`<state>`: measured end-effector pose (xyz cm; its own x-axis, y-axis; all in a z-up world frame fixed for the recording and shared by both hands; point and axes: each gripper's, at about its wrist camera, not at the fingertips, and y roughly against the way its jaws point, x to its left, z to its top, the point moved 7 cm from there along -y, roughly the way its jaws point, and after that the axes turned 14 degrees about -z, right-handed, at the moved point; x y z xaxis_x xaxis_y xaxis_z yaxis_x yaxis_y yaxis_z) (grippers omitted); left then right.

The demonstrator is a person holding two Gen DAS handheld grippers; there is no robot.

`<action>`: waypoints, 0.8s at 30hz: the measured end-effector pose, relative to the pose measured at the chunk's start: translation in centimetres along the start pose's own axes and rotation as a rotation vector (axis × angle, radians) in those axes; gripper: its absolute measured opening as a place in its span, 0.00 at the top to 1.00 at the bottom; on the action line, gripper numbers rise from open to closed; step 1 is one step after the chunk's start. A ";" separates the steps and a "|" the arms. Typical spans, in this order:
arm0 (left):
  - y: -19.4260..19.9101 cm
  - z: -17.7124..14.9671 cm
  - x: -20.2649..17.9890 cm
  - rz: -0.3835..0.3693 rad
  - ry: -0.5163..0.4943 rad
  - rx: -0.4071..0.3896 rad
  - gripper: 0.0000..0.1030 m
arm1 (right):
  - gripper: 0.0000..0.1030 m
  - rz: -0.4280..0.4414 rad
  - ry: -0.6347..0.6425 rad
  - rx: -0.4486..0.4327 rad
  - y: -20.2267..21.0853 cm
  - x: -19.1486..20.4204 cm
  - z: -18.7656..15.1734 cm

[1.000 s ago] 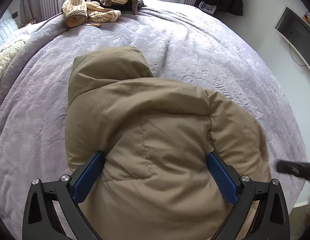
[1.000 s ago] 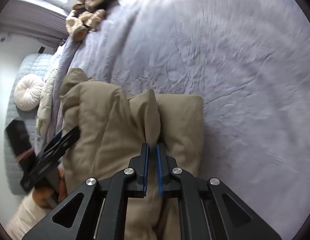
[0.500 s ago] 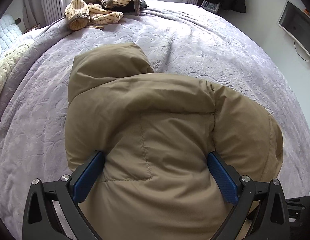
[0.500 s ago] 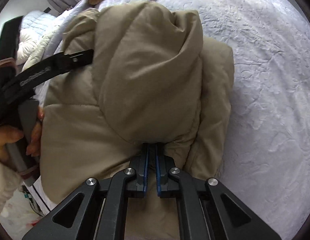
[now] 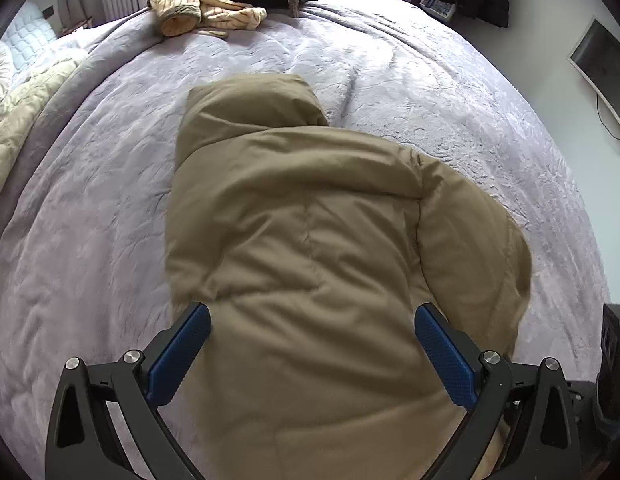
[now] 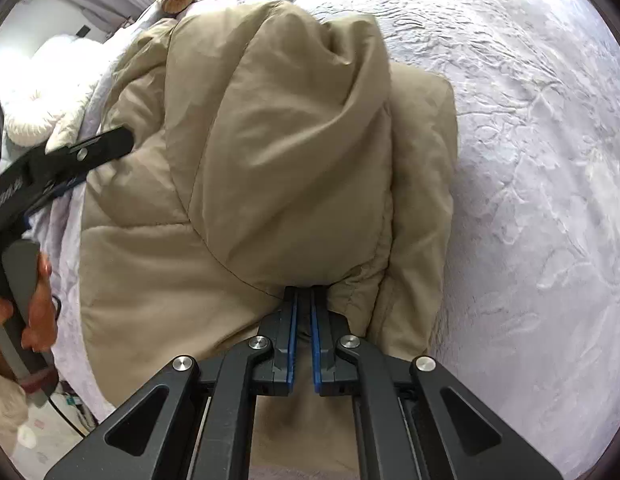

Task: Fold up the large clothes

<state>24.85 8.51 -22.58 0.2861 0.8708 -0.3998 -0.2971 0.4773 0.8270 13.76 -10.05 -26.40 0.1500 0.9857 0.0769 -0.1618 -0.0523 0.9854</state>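
Jaws, left gripper [image 5: 312,354]: spread wide, blue pads either side of the padded tan hooded jacket [image 5: 310,260], gripping nothing. Jaws, right gripper [image 6: 303,312]: nearly closed, pinching a bunched edge of the jacket's folded-over panel.

Location: jacket lies in a compact bundle on the lavender quilted bedspread [image 5: 450,92], near its close edge, hood towards the far side.

Other stock: heap of cream striped knitwear [image 5: 213,4] at the far end, well apart, unfolded.

Progress, judged: side panel brought across the body; sleeves appear tucked in. Remaining: release, flatten, possibly one more fold; knitwear untouched.
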 end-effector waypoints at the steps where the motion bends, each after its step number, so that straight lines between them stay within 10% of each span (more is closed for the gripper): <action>1: 0.3 -0.3 0.0 0.000 0.000 0.007 0.01 | 0.95 0.007 -0.009 0.004 0.3 -0.2 0.0; 13: 3.4 -4.5 -1.3 -0.013 0.023 0.093 0.01 | 0.91 0.026 -0.013 0.023 3.7 -1.6 -1.2; 20: 8.0 -5.7 -2.1 0.035 0.046 0.007 0.01 | 0.90 0.032 -0.022 0.046 6.2 -2.1 -2.9; 22: 9.8 -5.7 -2.1 0.040 0.060 -0.036 0.01 | 0.73 0.024 -0.012 0.035 7.3 -1.9 -3.2; 24: 11.5 -5.7 -2.1 0.054 0.075 -0.062 0.01 | 0.18 0.015 0.000 0.005 8.9 -1.5 -3.2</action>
<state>15.65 12.86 -14.55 0.1999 0.9009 -0.3852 -0.3668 0.4334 0.8232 8.93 -11.46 -18.21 0.1479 0.9848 0.0913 -0.1587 -0.0675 0.9850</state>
